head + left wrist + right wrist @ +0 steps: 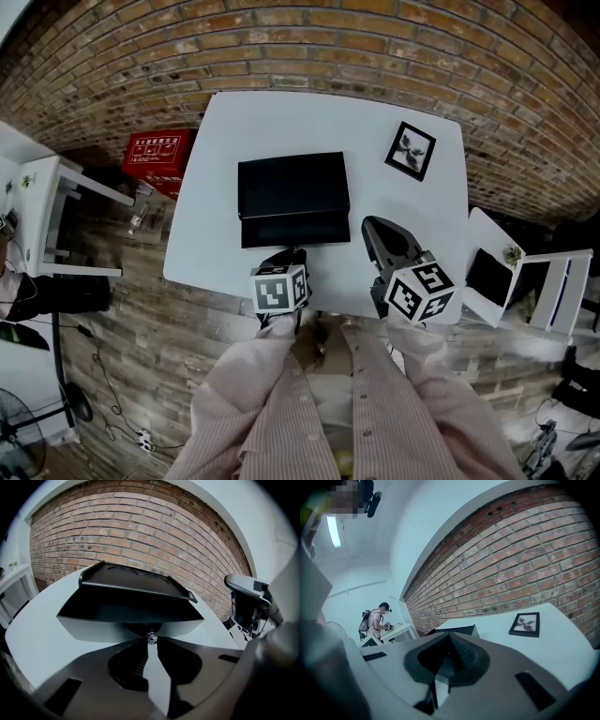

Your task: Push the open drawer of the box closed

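Observation:
A black box [292, 186] lies on the white table [211, 234], its drawer [295, 229] pulled out towards me. In the left gripper view the drawer [129, 611] shows a dark inside and a pale front with a small metal knob [151, 637]. My left gripper [150, 639] is closed with its tips on that knob, right at the drawer front [292, 251]. My right gripper [369, 225] hangs over the table to the right of the box, shut with nothing in it [449, 637]. The box [457, 631] lies ahead and to its left.
A framed picture [410, 150] lies at the table's far right corner. A red crate [157, 155] stands on the floor to the left, with white furniture on both sides [47, 216] [525, 272]. A brick wall runs behind, and a person [375, 620] stands far off.

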Demonstrator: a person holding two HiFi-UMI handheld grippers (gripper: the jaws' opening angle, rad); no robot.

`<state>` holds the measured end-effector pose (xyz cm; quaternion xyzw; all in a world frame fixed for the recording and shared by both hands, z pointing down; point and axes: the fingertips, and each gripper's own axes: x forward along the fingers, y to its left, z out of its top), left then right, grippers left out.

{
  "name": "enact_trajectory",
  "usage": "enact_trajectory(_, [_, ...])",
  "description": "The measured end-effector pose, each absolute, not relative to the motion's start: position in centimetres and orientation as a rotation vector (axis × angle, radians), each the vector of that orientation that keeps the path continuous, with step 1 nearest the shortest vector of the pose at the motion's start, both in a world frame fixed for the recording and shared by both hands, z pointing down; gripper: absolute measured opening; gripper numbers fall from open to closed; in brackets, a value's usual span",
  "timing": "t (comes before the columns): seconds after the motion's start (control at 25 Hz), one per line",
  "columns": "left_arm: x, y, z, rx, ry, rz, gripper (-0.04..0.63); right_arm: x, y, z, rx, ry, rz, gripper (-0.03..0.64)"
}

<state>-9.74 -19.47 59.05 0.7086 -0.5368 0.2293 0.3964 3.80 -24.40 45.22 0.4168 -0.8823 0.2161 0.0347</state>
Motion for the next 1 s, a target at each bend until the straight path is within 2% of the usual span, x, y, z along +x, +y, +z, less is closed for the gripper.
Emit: enact_trajectory(1.0, [-9.9,-22.8,59.0,1.810,-1.357,0.577,0.057,3.8,-26.9,45.9,1.312,-2.684,0.679,0.003])
